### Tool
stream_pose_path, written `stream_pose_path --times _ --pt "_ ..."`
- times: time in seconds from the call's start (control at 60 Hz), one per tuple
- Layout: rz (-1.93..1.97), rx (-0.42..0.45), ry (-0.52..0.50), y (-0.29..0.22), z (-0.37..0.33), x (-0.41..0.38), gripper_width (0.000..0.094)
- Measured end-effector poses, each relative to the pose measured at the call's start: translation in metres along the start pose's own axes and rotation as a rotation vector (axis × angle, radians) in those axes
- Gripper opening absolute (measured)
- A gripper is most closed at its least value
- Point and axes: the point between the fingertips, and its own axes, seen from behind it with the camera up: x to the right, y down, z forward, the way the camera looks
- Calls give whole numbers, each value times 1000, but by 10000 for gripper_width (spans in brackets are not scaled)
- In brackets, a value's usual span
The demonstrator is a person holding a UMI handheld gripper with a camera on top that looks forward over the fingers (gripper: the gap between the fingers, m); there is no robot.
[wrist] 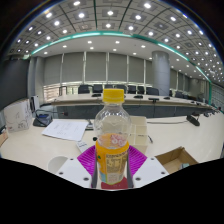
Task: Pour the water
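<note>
Above the white table (40,145), fingers (88,160) clamp the bottle (112,135).

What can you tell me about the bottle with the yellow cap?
The bottle is clear plastic with a yellow screw cap, still on, and a pale yellowish label band round its middle. It stands upright between the fingers of the gripper, its lower part against the magenta pads at both sides, so it looks gripped. Its base is hidden, so I cannot tell if it rests on the table. The liquid level is unclear.
</note>
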Motion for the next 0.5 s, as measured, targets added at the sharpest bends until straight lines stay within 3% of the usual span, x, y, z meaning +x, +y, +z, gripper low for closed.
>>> stream_pose_path --times 0.25,0.333,0.5 --pt "39 -56 11 60 12 8 408" --pt "39 -9 11 55 17 9 412" --pt "36 -8 32 57 7 9 515"
